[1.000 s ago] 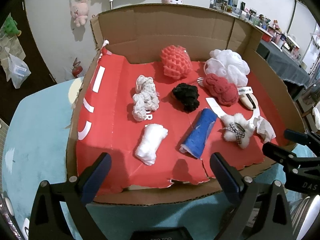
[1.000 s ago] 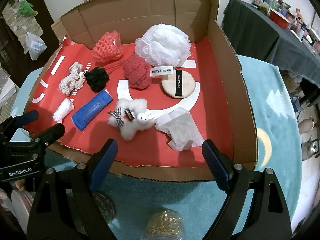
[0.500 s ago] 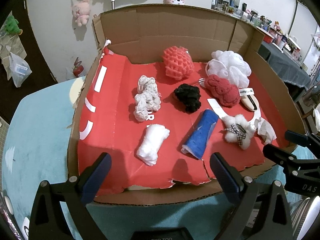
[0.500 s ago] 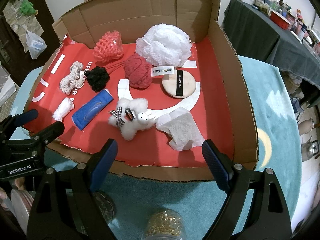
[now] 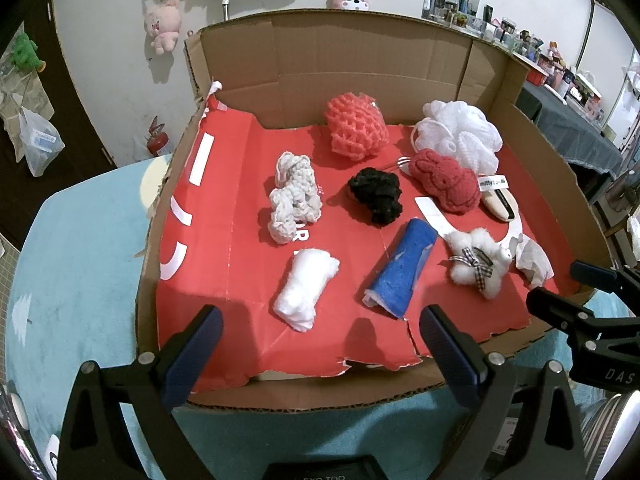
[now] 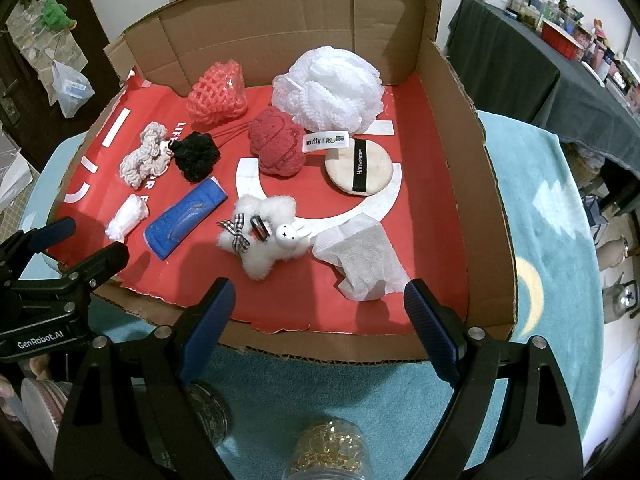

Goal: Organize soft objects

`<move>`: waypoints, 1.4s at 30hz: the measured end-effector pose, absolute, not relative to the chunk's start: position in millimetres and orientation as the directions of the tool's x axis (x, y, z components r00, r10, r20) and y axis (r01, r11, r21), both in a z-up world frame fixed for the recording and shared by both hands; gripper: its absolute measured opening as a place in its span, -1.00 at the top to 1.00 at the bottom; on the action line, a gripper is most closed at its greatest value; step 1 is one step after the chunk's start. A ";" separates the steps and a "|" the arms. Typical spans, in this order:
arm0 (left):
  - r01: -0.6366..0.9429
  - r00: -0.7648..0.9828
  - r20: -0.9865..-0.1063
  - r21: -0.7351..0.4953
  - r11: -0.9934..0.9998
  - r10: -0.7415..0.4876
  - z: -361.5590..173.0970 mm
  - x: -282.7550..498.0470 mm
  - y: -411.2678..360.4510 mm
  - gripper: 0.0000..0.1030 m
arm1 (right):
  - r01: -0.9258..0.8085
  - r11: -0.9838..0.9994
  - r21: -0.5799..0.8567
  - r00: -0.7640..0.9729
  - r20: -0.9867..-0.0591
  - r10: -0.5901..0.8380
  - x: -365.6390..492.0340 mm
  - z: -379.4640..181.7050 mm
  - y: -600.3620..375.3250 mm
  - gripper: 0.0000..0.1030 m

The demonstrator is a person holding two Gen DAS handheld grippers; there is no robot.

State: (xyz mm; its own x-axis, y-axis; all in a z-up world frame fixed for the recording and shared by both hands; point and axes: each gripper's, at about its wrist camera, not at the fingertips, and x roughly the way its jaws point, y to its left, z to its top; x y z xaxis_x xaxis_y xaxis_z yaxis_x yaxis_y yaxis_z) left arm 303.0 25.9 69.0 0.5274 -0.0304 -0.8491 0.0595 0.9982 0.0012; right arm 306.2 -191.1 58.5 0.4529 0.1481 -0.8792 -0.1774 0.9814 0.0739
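Soft objects lie on the red liner of a cardboard box [image 5: 352, 64]: a white roll [image 5: 304, 288], a blue rolled cloth [image 5: 402, 268], a grey crochet piece [image 5: 294, 196], a black pom [image 5: 376, 196], a coral net sponge [image 5: 356, 126], a red bunny sponge [image 5: 444, 186], a white mesh pouf [image 5: 460, 136], a white fluffy bunny [image 6: 264, 240], a round powder puff [image 6: 360, 166] and a white tissue [image 6: 360, 260]. My left gripper [image 5: 320, 340] is open and empty at the box's front edge. My right gripper [image 6: 320, 316] is open and empty, at the front right.
The box [image 6: 472, 184] stands on a teal cloth [image 6: 552, 240]. A jar of gold bits [image 6: 328, 452] and another jar [image 6: 208, 412] sit under my right gripper. A dark-draped table [image 6: 520, 64] with clutter is at the far right. Plush toys hang on the wall [image 5: 162, 28].
The left wrist view has shifted slightly, with the box contents sitting a little lower and further right in frame. Both grippers stay open; no object has moved.
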 end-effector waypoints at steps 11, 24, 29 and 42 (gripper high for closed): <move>0.060 0.527 -0.849 0.004 0.998 -0.028 68.7 302.6 25.7 -0.95 | -0.180 0.981 0.074 0.451 -0.880 0.149 306.7 58.7 -190.9 -0.68; 0.056 0.528 -0.849 0.007 0.998 -0.024 69.1 302.5 25.8 -0.95 | -0.180 0.981 0.074 0.449 -0.881 0.149 306.6 58.4 -190.5 -0.68; 0.060 0.520 -0.853 0.004 0.998 -0.027 69.1 302.3 25.3 -0.95 | -0.178 0.981 0.073 0.448 -0.882 0.146 306.3 58.0 -190.3 -0.68; 0.031 0.679 -0.734 -0.007 0.999 -0.026 139.3 250.3 45.0 -0.95 | -0.180 0.983 0.045 0.567 -0.812 0.141 277.3 109.6 -197.8 -0.68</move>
